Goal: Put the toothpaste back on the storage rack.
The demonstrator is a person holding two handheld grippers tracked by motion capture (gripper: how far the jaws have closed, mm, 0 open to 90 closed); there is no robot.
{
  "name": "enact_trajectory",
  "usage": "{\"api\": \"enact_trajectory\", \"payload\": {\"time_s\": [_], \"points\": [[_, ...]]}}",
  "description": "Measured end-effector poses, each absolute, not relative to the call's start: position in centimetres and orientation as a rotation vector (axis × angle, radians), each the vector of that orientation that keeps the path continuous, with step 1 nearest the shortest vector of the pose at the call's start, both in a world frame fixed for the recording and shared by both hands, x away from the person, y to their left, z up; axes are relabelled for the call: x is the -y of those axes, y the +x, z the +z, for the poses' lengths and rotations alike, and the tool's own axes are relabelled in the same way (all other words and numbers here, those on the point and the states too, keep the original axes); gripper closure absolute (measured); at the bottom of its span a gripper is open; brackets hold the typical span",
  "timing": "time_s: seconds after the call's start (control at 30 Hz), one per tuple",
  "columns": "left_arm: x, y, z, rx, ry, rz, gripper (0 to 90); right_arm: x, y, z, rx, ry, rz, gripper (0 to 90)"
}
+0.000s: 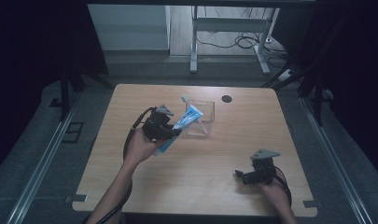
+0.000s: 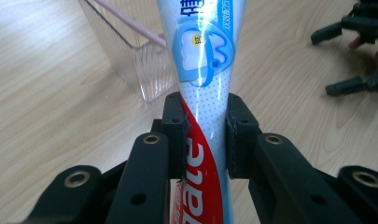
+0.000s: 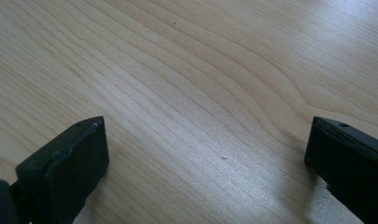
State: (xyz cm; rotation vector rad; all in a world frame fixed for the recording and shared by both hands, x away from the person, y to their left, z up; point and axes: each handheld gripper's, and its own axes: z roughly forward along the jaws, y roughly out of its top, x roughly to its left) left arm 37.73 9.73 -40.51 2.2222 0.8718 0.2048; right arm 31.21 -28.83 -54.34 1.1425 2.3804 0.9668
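Note:
A blue, white and red toothpaste tube (image 1: 182, 125) (image 2: 203, 79) is clamped between the jaws of my left gripper (image 1: 175, 133) (image 2: 204, 123), tilted up toward a clear plastic box (image 1: 201, 117) (image 2: 135, 60) on the wooden table (image 1: 233, 154). The tube's upper end hangs over the box's near left corner. A thin pink stick (image 2: 130, 25) lies inside the box. My right gripper (image 1: 242, 176) (image 3: 205, 163) rests low near the table's front right, jaws wide apart over bare wood. That open right gripper (image 2: 345, 56) also appears far off in the left gripper view.
A small black round disc (image 1: 227, 98) lies near the table's far edge. Beyond the table stand a metal desk frame (image 1: 228, 32) and floor cables. Dark curtains close in both sides.

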Motion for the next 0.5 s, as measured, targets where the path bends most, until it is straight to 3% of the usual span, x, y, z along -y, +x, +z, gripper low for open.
{"api": "enact_trajectory", "payload": {"time_s": [0.5], "points": [[-8.6,39.6,-38.9,-0.865,2.136,0.231,73.8,28.8,31.2,-54.3,-2.379,1.142,0.969,0.0]]}}
